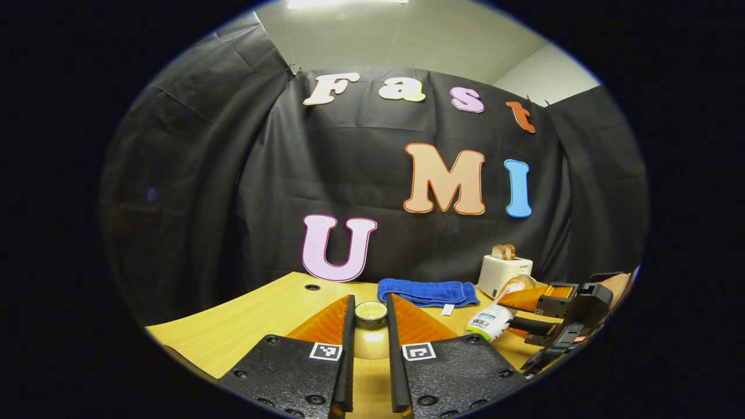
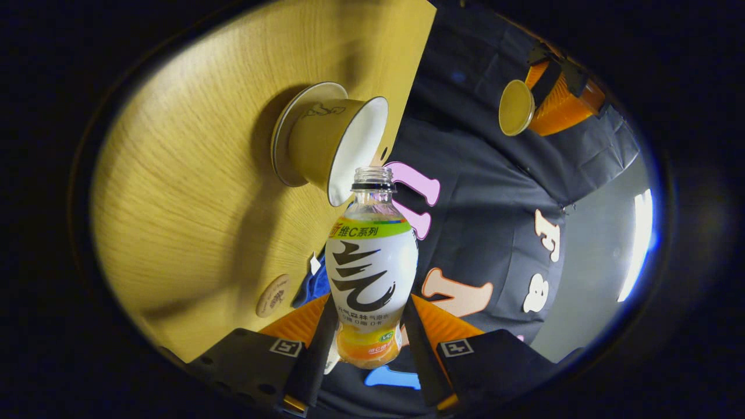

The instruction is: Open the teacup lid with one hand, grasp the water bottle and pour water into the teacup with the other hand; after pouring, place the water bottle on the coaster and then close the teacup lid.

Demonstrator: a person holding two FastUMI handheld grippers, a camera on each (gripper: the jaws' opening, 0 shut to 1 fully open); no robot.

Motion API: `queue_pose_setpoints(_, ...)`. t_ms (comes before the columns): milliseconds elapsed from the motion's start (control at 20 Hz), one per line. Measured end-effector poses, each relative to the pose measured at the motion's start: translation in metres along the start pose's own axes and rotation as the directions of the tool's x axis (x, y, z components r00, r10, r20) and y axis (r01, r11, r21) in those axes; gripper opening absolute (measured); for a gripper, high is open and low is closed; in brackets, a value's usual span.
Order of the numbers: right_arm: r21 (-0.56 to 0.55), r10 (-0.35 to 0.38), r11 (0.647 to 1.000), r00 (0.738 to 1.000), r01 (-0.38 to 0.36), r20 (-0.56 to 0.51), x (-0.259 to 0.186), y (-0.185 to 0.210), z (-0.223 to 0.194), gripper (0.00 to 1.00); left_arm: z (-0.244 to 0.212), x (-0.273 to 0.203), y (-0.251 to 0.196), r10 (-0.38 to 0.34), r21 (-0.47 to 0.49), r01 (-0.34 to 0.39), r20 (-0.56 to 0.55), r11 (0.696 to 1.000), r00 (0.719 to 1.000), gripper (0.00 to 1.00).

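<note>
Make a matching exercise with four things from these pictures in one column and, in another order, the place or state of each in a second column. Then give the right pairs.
Things:
1. teacup lid
2. water bottle
3. coaster
4. toaster

Places or states:
A. between the right gripper fingers, uncapped, mouth at the teacup rim
B. bare on the table
C. between the left gripper fingers
D. bread in its slot

Pairs: 1-C, 2-A, 3-B, 4-D

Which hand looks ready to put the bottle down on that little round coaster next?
Right. The right gripper grips the water bottle, tilted at the teacup, with the coaster nearby. The left gripper holds the lid.
</note>
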State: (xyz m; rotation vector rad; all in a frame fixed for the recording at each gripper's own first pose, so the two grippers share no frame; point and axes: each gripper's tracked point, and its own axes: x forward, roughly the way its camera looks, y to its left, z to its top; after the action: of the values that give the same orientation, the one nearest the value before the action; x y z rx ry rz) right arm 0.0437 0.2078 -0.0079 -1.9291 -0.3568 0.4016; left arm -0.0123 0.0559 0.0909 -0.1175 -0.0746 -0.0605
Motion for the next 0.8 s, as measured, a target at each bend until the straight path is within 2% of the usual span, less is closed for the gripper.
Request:
queue_pose_setpoints(150,0.128,0.021,0.992,1.000,-0.019,-0.015,-0.002,0.009,-0.004,0.71,0.000,0.001,0.001,0.005,0.001,-0.005,0.002,1.000,1.000,0.23)
queue_pose_setpoints(250,0.234,0.031,0.972,0.999,-0.024,-0.025,-0.002,0.012,-0.005,0.69,-0.002,0.001,0.002,0.007,0.002,-0.007,-0.001,1.000,1.000,0.23)
queue_pose_setpoints(350,0.338,0.045,0.941,0.998,-0.031,-0.034,-0.001,0.015,-0.007,0.69,-0.004,0.002,0.002,0.007,-0.001,-0.007,-0.006,1.000,1.000,0.23)
queue_pose_setpoints(450,0.447,0.062,0.894,0.997,-0.038,-0.039,-0.003,0.018,-0.006,0.69,-0.005,0.003,0.002,0.006,-0.004,-0.006,-0.008,1.000,1.000,0.23)
queue_pose_setpoints(500,0.516,0.077,0.855,0.996,-0.046,-0.039,-0.005,0.019,-0.007,0.73,-0.006,0.003,0.003,0.006,-0.004,-0.006,-0.009,1.000,1.000,0.23)
queue_pose_setpoints(550,0.589,0.094,0.806,0.995,-0.055,-0.036,-0.008,0.019,-0.009,0.69,-0.005,0.003,0.003,0.007,-0.004,-0.007,-0.008,1.000,1.000,0.23)
queue_pose_setpoints(700,0.778,0.129,0.626,0.991,-0.058,-0.029,-0.008,0.016,-0.017,0.70,-0.006,0.003,0.003,0.006,-0.004,-0.006,-0.007,1.000,1.000,0.23)
queue_pose_setpoints(800,0.859,0.142,0.510,0.989,-0.046,-0.032,-0.003,0.010,-0.029,0.69,-0.005,0.003,0.002,0.003,-0.004,-0.003,-0.007,1.000,1.000,0.23)
